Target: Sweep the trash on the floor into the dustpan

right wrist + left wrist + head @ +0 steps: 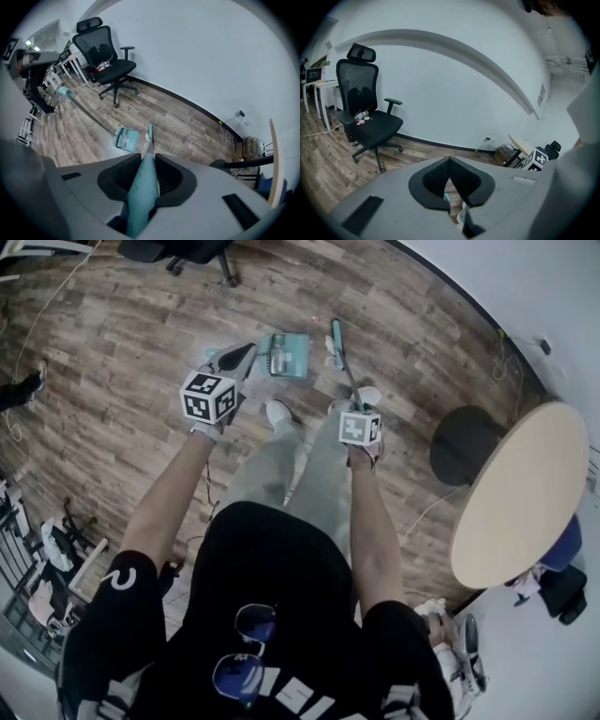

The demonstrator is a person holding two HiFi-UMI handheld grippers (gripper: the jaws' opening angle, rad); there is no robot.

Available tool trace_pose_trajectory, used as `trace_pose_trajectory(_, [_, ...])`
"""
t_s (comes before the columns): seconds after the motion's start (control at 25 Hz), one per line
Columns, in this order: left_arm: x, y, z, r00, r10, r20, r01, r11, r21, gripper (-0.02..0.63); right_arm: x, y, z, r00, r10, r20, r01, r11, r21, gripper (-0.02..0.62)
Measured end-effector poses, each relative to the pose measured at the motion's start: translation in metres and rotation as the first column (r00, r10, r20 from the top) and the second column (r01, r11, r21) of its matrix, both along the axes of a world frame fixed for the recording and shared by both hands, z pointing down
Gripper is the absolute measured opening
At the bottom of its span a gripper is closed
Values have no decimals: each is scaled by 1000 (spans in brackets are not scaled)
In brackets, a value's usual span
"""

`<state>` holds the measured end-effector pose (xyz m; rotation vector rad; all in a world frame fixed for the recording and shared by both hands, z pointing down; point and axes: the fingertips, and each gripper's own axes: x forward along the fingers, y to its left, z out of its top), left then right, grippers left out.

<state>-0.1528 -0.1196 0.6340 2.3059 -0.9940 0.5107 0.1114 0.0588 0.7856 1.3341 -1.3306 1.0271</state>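
A teal dustpan lies on the wood floor ahead of my shoes, with pale scraps in it. Its long handle rises left toward my left gripper. That gripper's jaws meet at the tips, and a teal bit of the handle shows in the gap behind them. My right gripper is shut on the teal broom handle. The broom head rests right of the dustpan. White crumpled trash lies beside the broom head.
A black office chair stands by the wall. A round wooden table with a dark base is at my right. Cables run along the wall. Another person's foot is at the far left.
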Motion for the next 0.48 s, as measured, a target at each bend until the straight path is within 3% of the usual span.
trace_pose_trajectory(0.48, [-42,14,1,999,-47,-9,47,999,-2,-3,-59,0,-2,997,-62,47,61,998,11,85])
